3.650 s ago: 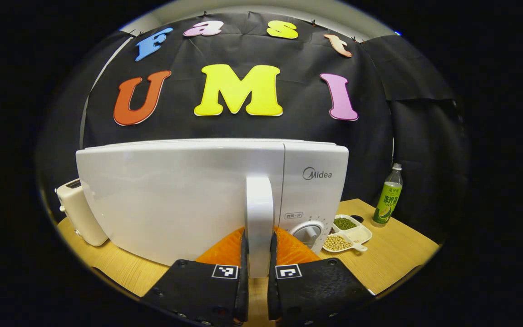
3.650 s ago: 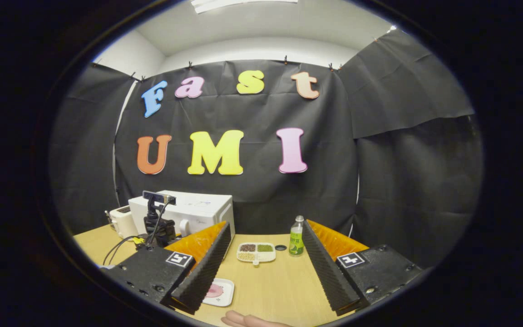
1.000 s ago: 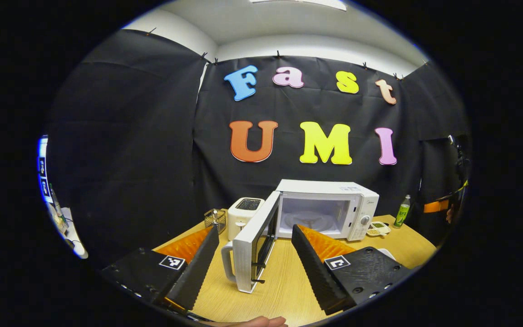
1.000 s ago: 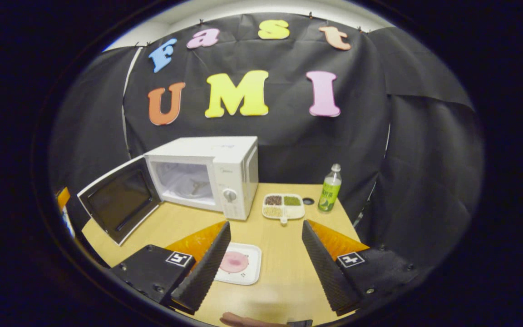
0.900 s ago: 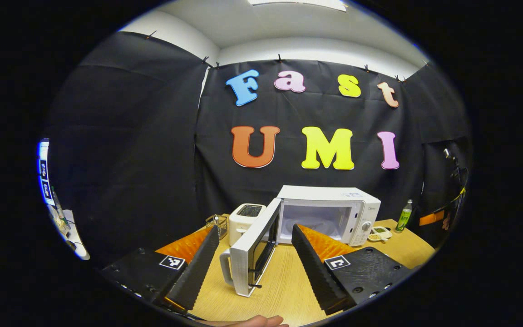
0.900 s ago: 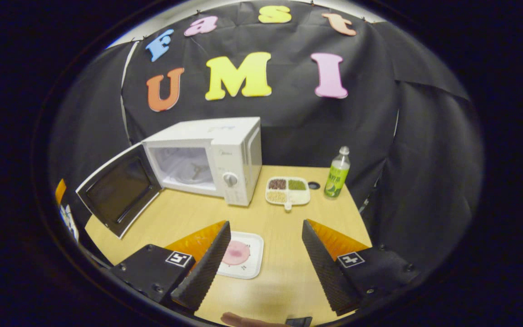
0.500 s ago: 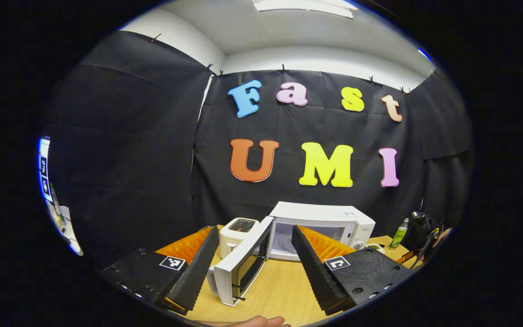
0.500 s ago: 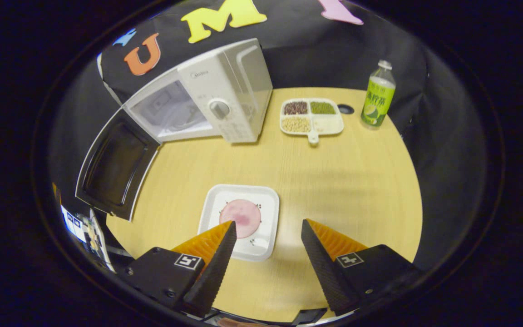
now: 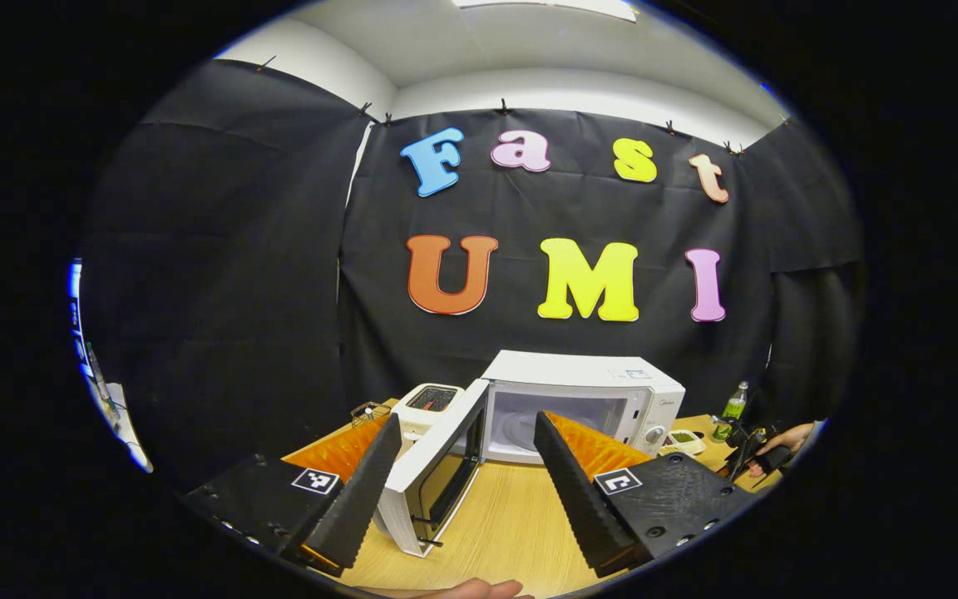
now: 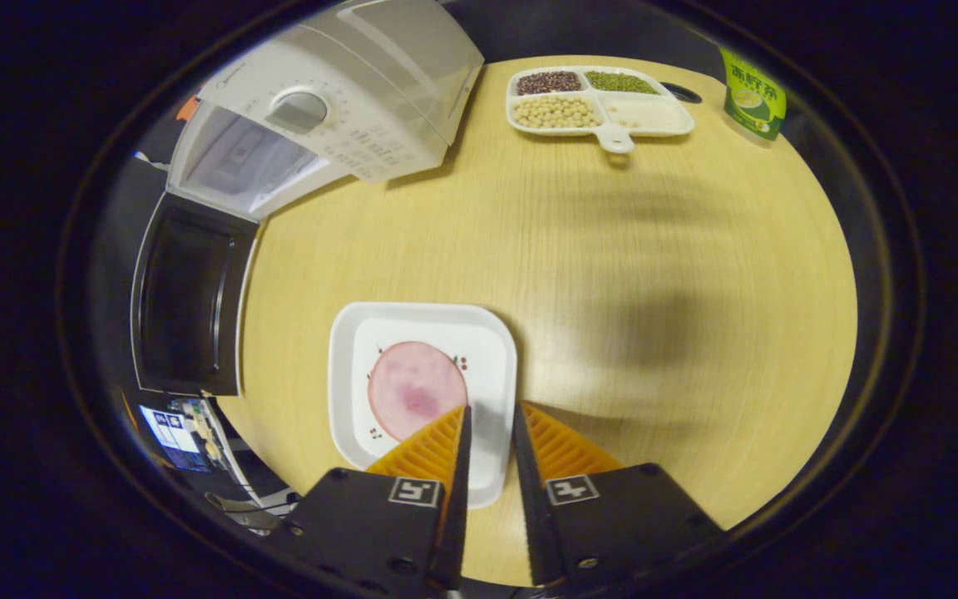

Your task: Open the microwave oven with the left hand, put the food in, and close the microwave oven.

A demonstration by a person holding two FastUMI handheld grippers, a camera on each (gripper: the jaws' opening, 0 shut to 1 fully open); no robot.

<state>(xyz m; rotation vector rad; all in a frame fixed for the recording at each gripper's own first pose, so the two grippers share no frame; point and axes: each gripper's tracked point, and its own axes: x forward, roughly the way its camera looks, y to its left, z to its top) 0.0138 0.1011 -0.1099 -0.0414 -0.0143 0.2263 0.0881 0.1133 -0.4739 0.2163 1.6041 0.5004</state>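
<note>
Microwave [image 9: 579, 399] door's open already; right gripper [image 10: 489, 416] jaws nearly closed over the plate [image 10: 421, 391] rim at 6 o'clock, left gripper [image 9: 466, 466] jaws wide open, empty.

A recording booth: black cloth wall [image 9: 221, 274], microwave [image 9: 587, 403] on table [image 10: 612, 274].

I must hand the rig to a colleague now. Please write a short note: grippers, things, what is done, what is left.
Left gripper: open, holding nothing, facing the microwave.
Right gripper: fingers nearly closed over the near right rim of the white plate; whether they pinch it is unclear.
The plate with the pink food lies on the table.
Done: the door is open.
Left: put the food inside, close the door.
</note>
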